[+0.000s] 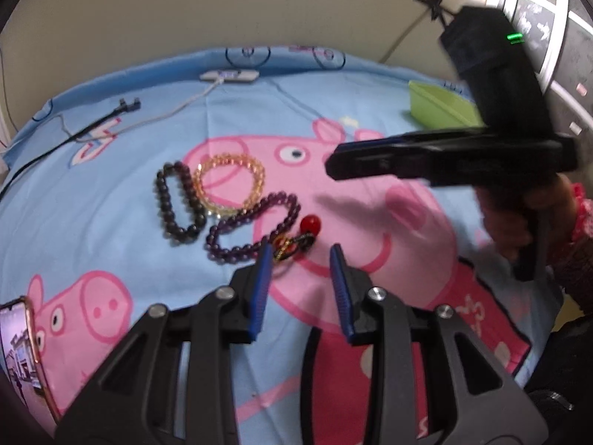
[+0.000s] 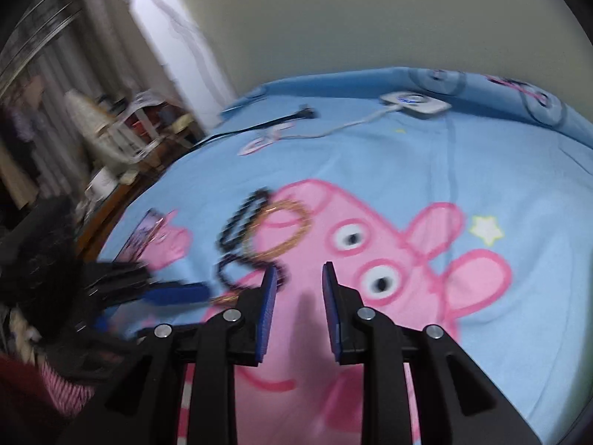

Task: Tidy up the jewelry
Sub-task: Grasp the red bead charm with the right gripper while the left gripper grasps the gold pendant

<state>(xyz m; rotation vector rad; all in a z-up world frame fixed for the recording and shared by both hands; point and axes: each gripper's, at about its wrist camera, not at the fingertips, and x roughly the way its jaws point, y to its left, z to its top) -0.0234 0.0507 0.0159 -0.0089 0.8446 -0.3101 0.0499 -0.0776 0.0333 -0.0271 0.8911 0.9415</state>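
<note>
Several bead bracelets lie on the blue cartoon-pig sheet: a dark one, a golden one, a purple one and a red-bead charm piece. My left gripper is open and empty just in front of the charm piece. My right gripper is open and empty above the sheet; it shows in the left wrist view hovering right of the bracelets. In the blurred right wrist view the dark bracelet, golden bracelet and purple bracelet lie ahead to the left.
A green tray sits at the far right of the bed. A white charger with cable and a black cable lie at the back. A phone rests at the left edge. Cluttered shelves stand beside the bed.
</note>
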